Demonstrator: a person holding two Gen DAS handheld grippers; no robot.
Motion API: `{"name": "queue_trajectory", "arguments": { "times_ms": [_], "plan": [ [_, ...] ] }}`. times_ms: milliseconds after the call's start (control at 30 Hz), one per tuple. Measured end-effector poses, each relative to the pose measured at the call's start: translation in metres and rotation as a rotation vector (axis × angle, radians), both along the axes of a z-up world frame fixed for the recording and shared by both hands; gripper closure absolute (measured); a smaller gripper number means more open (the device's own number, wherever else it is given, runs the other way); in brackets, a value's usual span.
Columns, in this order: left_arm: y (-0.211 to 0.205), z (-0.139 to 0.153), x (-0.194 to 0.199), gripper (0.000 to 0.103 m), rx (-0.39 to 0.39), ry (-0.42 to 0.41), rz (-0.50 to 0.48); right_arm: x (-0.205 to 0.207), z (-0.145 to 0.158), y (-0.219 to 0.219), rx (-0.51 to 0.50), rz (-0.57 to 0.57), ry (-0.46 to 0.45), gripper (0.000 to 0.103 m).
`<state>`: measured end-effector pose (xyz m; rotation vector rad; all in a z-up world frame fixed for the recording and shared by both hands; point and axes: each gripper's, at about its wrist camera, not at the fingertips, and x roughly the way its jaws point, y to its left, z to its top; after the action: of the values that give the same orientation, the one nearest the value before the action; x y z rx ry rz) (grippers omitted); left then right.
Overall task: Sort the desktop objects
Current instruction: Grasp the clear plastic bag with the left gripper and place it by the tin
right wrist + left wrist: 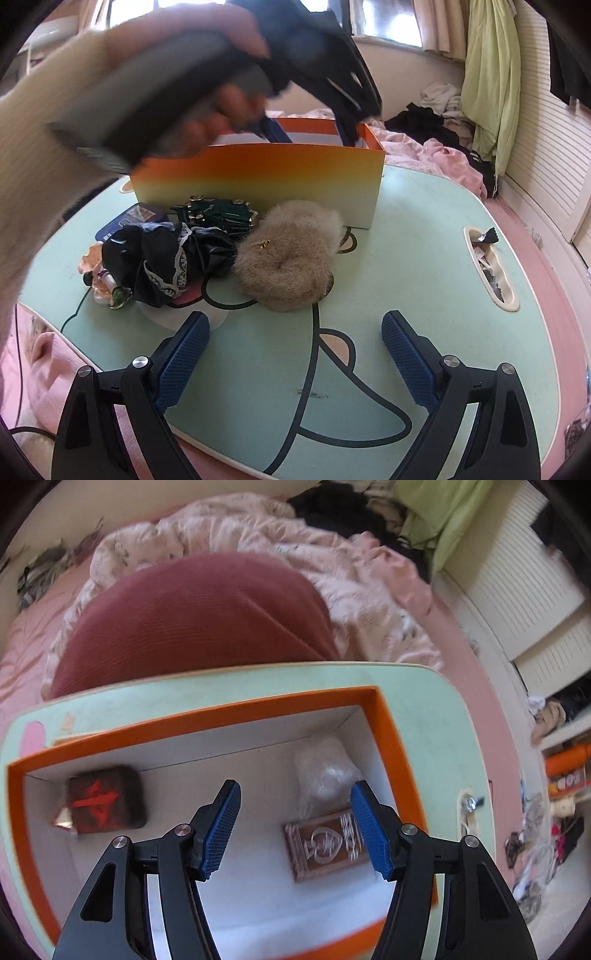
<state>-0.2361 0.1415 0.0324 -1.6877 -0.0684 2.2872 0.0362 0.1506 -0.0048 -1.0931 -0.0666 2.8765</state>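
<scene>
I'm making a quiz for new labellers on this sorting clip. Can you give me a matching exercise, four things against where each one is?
Things:
1. dark felt pouch with red mark
2. brown patterned card box
3. fluffy beige scrunchie
4. green toy car

Places:
A. on the table, against the orange box's outer wall
B. inside the box, left end in the left wrist view
C. on the table, nearest the right tongs
D. inside the box, by the clear plastic bag

Pairs: 1-B, 2-D, 3-C, 4-A
</scene>
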Motion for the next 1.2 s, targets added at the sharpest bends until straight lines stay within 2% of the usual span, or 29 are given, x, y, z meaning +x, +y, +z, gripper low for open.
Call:
{"name": "queue_trajectory", "arguments": {
  "times_ms": [33,67,133,233,333,433,500,567,633,767,833,933,1000,1033,1067,1100,1133,1200],
  "plan": [
    [0.002,-0.002,-0.001,0.051,0.031,-0.013,-0.002,0.0,0.0,0.0,0.0,0.001,0.001,0.008],
    [0.004,-0.006,-0.001,0.089,0.07,-0.027,-0.024,0.0,0.0,0.0,0.0,0.002,0.001,0.008],
    [0.006,-0.007,0.005,0.09,0.071,-0.026,-0.054,0.0,0.0,-0.001,-0.001,0.003,0.002,0.008],
    [-0.007,0.014,0.026,0.09,0.065,0.109,-0.072,0.002,-0.001,-0.001,-0.003,0.005,0.006,0.007],
    [-0.036,0.046,0.052,0.09,0.163,0.185,-0.09,0.002,-0.001,-0.002,-0.003,0.004,0.006,0.007],
    [-0.076,0.082,0.102,0.09,0.236,0.291,-0.115,0.002,-0.002,-0.002,-0.003,0.004,0.007,0.007],
    [-0.092,0.09,0.131,0.09,0.279,0.321,-0.145,0.002,-0.002,-0.002,-0.002,0.003,0.006,0.007],
    [-0.106,0.087,0.161,0.089,0.32,0.331,-0.177,0.002,-0.002,-0.001,-0.003,0.003,0.007,0.007],
    [-0.115,0.074,0.186,0.089,0.318,0.343,-0.207,0.001,-0.002,-0.002,-0.003,0.003,0.006,0.007],
    [-0.136,0.047,0.197,0.089,0.311,0.362,-0.122,0.001,-0.002,-0.002,0.0,-0.025,0.003,0.006],
    [-0.144,0.032,0.19,0.089,0.327,0.318,-0.094,0.002,-0.002,-0.003,0.0,-0.025,0.003,0.006],
    [-0.153,0.015,0.185,0.084,0.376,0.254,-0.075,0.002,-0.002,-0.004,-0.001,-0.025,0.003,0.006],
    [-0.165,0.016,0.197,0.072,0.399,0.296,-0.055,0.002,-0.002,-0.004,0.0,-0.026,0.003,0.006],
    [-0.172,0.018,0.206,0.054,0.4,0.334,-0.038,0.002,-0.003,-0.004,0.0,-0.026,0.003,0.006],
    [-0.179,0.018,0.217,0.033,0.386,0.377,-0.011,0.002,-0.003,-0.004,0.0,-0.027,0.003,0.006],
    [-0.187,0.016,0.228,0.025,0.354,0.423,0.023,0.002,-0.003,-0.004,-0.001,-0.027,0.003,0.006],
    [-0.192,0.014,0.238,0.02,0.317,0.456,0.046,0.001,-0.003,-0.004,-0.001,-0.027,0.002,0.006],
    [-0.193,0.008,0.256,0.02,0.213,0.492,0.047,0.002,-0.003,-0.004,-0.003,-0.023,-0.002,0.006]
  ]
}}
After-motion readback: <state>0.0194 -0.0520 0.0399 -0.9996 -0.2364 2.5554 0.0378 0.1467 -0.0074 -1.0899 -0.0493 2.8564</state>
